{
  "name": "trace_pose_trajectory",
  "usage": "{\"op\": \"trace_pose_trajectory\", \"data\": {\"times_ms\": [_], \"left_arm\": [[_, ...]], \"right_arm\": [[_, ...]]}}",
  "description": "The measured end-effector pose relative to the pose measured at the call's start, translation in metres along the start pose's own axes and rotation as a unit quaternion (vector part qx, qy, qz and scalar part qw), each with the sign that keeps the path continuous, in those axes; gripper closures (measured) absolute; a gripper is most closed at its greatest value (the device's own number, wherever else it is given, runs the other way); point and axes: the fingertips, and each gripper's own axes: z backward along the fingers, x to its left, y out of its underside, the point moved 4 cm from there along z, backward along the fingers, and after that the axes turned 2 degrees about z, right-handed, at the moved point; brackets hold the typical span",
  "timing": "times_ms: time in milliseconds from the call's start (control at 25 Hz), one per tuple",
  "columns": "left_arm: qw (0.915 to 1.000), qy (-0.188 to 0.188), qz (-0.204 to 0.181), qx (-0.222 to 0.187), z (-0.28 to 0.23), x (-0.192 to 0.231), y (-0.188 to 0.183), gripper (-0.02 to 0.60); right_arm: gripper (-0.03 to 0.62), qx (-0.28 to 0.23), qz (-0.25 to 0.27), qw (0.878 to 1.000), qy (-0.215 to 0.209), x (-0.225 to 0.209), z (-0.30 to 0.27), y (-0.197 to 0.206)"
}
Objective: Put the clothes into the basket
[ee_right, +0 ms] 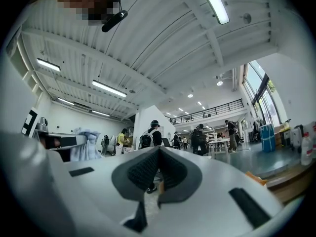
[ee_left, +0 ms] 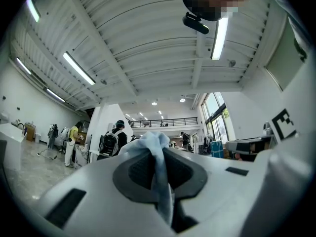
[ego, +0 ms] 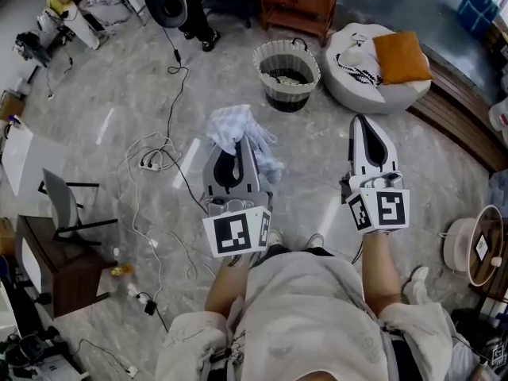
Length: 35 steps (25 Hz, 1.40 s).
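The left gripper (ee_left: 154,151) is squeezed tight on a soft, crumpled cloth (ego: 232,127) that is pale blue and white with little checks. The cloth puffs out past the tips in a loose bunch, and a thin strip of it runs down between the two jaws. It hangs up in the air over the grey floor (ego: 119,94), a little way in front of the striped round basket (ego: 284,95), while the right gripper (ego: 361,121) is pinched closed with nothing in it.
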Motion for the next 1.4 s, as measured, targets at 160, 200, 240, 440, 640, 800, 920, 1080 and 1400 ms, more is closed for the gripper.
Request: {"op": "trace_pose_trajectory", "data": {"times_ms": [160,200,240,440,640,800,920,1080,1400], "left_arm": [[1.0,-0.003,0.002,-0.002,0.006,0.032,-0.002,0.554],[1.0,-0.002,0.002,-0.003,0.007,0.041,-0.003,0.554],[1.0,-0.001,0.003,-0.003,0.009,0.05,-0.004,0.554],[1.0,0.0,0.002,-0.003,0.01,0.084,-0.001,0.554],[0.9999,-0.006,0.009,0.005,-0.004,0.094,0.01,0.554],[0.9999,-0.01,0.006,0.009,-0.021,0.09,0.019,0.554],[0.9998,-0.014,0.002,0.01,-0.042,0.085,0.026,0.554],[0.9997,-0.019,-0.003,0.017,-0.081,0.083,0.037,0.554],[0.9996,-0.016,-0.013,0.019,-0.183,0.049,0.048,0.554]], "right_arm": [[0.606,0.003,-0.012,1.0,0.001,0.025,-0.013,0.002],[0.606,0.004,-0.015,1.0,0.003,0.032,-0.016,0.002],[0.606,0.004,-0.017,1.0,0.005,0.04,-0.019,0.003],[0.606,-0.003,-0.021,1.0,0.007,0.067,-0.031,0.008],[0.606,0.008,-0.021,1.0,0.007,0.066,-0.044,0.018],[0.606,0.009,-0.033,0.999,0.003,0.052,-0.059,0.03],[0.606,0.013,-0.043,0.999,0.001,0.037,-0.079,0.041],[0.606,0.013,-0.046,0.999,-0.001,0.013,-0.116,0.053],[0.606,0.023,-0.046,0.999,0.002,-0.068,-0.183,0.07]]}}
